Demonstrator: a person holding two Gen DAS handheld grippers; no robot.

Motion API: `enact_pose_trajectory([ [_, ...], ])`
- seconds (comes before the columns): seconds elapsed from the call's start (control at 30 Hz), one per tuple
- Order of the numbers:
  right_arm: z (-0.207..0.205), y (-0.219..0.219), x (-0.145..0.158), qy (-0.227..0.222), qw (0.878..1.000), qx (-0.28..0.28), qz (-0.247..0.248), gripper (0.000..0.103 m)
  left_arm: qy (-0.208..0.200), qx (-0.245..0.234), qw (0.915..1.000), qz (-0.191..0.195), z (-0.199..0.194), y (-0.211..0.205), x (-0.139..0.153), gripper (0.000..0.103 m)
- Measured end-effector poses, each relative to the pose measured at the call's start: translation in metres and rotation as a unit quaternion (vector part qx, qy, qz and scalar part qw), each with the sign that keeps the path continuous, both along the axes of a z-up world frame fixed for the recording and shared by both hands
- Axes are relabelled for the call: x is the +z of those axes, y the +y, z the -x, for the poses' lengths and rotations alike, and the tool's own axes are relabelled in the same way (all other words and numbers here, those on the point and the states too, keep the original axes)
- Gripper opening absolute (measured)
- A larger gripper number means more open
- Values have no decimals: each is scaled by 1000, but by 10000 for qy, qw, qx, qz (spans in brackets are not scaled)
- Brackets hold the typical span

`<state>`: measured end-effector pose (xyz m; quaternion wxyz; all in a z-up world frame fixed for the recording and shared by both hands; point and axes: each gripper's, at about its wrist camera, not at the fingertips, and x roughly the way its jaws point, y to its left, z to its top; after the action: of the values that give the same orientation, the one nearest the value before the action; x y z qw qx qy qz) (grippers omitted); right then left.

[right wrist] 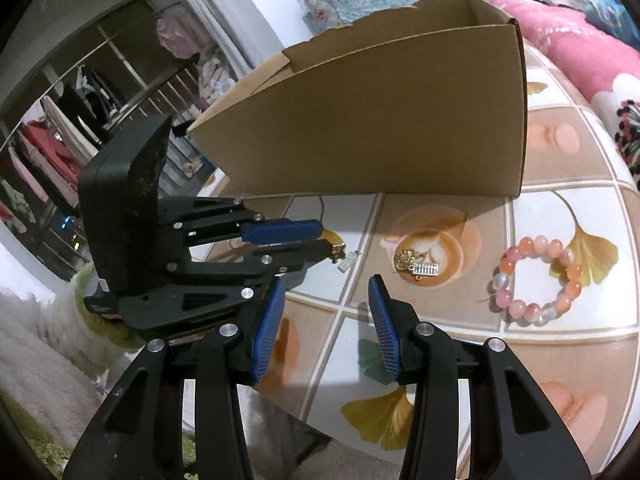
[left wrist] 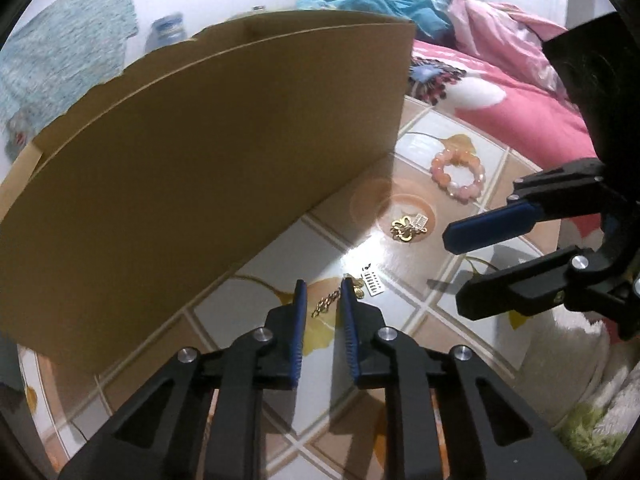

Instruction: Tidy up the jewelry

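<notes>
A thin gold chain (left wrist: 326,304) with a small white tag (left wrist: 372,282) lies on the patterned tabletop (left wrist: 404,300). My left gripper (left wrist: 324,290) is down over it, its jaws narrow, the chain between the blue pads with a gap still showing. From the right wrist view, the left gripper (right wrist: 326,239) has the chain's end (right wrist: 338,250) and tag (right wrist: 348,260) at its tips. My right gripper (right wrist: 327,282) hovers open and holds nothing. Farther along lie a gold charm piece (right wrist: 416,262) and a pink bead bracelet (right wrist: 536,280).
A tall open cardboard box (right wrist: 380,120) stands on the table just behind the jewelry. A pink quilt (left wrist: 520,112) borders the table on the far side. White fluffy fabric (right wrist: 40,340) lies below the near edge. My right gripper (left wrist: 452,271) is close beside the left.
</notes>
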<state>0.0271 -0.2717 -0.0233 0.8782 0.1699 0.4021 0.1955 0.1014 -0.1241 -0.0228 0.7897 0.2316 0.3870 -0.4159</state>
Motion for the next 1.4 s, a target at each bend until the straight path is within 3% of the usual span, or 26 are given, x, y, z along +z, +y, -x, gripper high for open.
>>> enact_pose_trajectory([
  [0.2,5,-5,-1,11,10000,-53,-68,43,288,-284,9992,62,-3,-1,1,2],
  [0.47,9,-6,1,-18,10000,-80,27,43,712,246,9939,803,-10,23,15,1],
  [0.67,5,10,9,-277,9980,88,560,43,658,696,9878,1225,-12,40,30,1],
  [0.83,-11,26,12,-478,9913,307,1187,43,615,898,9857,1284,-13,45,28,1],
  [1.07,-35,45,2,-445,9793,719,1842,29,728,1052,9817,1412,-17,53,20,1],
  [1.4,-44,63,-4,-313,9653,927,2423,19,840,1133,9785,1506,-22,59,13,1],
])
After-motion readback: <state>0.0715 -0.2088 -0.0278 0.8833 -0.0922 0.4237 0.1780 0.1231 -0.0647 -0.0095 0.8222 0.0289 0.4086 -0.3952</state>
